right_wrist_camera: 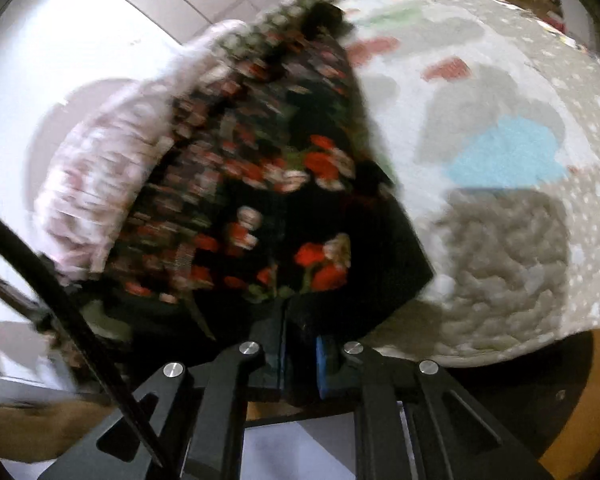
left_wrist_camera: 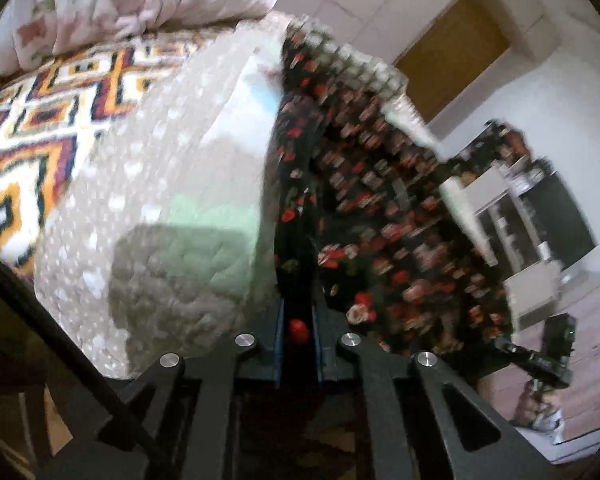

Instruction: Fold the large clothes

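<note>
A large black garment with red and pink flowers [left_wrist_camera: 380, 208] hangs in the air, blurred by motion, and fills the middle of both views; it also shows in the right wrist view [right_wrist_camera: 260, 200]. My left gripper [left_wrist_camera: 298, 332] is shut on an edge of it, with a strip of the cloth pinched between the jaws. My right gripper [right_wrist_camera: 300, 320] is shut on another edge, and the cloth covers its fingertips. The other gripper [left_wrist_camera: 548, 356] shows at the lower right of the left wrist view, under the hanging cloth.
A beige quilted bedspread with coloured patches [left_wrist_camera: 160, 208] covers the bed [right_wrist_camera: 500, 160]. A geometric orange and white blanket [left_wrist_camera: 40, 128] and a pink floral duvet [left_wrist_camera: 120, 4] lie behind. Shelves and a dark screen [left_wrist_camera: 556, 216] stand at the right.
</note>
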Action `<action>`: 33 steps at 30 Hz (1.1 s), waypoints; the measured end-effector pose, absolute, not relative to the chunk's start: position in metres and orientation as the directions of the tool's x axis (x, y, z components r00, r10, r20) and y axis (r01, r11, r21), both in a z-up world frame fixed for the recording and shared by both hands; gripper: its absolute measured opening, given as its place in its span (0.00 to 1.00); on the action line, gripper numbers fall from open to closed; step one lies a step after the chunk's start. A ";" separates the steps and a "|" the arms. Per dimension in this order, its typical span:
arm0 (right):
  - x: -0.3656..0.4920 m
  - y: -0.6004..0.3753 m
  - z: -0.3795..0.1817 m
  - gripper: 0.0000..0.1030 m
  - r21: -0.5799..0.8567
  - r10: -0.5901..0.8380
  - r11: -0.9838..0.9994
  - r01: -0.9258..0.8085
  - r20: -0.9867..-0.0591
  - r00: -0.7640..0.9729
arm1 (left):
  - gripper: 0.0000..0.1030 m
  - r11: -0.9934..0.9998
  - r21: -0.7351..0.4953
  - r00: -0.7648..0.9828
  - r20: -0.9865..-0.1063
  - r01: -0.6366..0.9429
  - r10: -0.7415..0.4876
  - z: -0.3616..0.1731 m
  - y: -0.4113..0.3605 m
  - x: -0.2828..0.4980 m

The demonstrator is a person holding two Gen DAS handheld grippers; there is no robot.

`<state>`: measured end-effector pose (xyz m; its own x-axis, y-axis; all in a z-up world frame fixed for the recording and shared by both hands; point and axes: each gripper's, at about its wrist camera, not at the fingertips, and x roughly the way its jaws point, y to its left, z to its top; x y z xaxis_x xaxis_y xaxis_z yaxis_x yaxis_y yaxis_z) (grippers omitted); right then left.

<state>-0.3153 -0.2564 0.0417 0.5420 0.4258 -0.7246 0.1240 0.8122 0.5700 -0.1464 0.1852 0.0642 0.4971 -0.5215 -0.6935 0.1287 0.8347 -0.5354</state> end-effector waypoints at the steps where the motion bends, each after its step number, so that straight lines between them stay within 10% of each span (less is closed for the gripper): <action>1: -0.314 -0.259 0.055 0.11 0.595 0.450 0.798 0.096 -0.694 0.562 | 0.10 0.821 -0.556 0.508 -0.674 0.130 -0.537 0.073 0.187 -0.144; 12: -0.168 -0.311 0.169 0.07 0.661 0.413 0.750 0.019 -0.491 0.767 | 0.00 0.822 -0.565 0.609 -0.628 0.071 -0.484 0.159 0.171 0.032; 20: 0.040 -0.341 0.122 0.08 0.473 0.094 0.806 0.355 -0.695 0.713 | 0.02 0.896 -0.430 0.662 -0.703 -0.106 -0.259 0.155 0.165 0.194; 25: 0.061 -0.366 0.083 0.26 0.467 0.079 0.768 0.437 -0.747 0.660 | 0.40 0.935 -0.353 0.683 -0.693 -0.041 -0.232 0.143 0.165 0.180; 30: 0.030 -0.346 0.099 0.29 0.440 0.113 0.841 0.314 -0.711 0.694 | 0.45 0.948 -0.319 0.637 -0.727 0.019 -0.258 0.124 0.164 0.135; 33: 0.010 -0.309 0.110 0.50 0.408 0.182 0.893 0.187 -0.710 0.680 | 0.52 0.943 -0.326 0.594 -0.745 0.074 -0.304 0.113 0.147 0.103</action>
<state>0.0105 -0.3091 0.1098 0.6803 0.1823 -0.7099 0.1869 0.8934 0.4085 0.1027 0.1471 0.1126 0.5941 -0.3039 -0.7448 0.0739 0.9426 -0.3256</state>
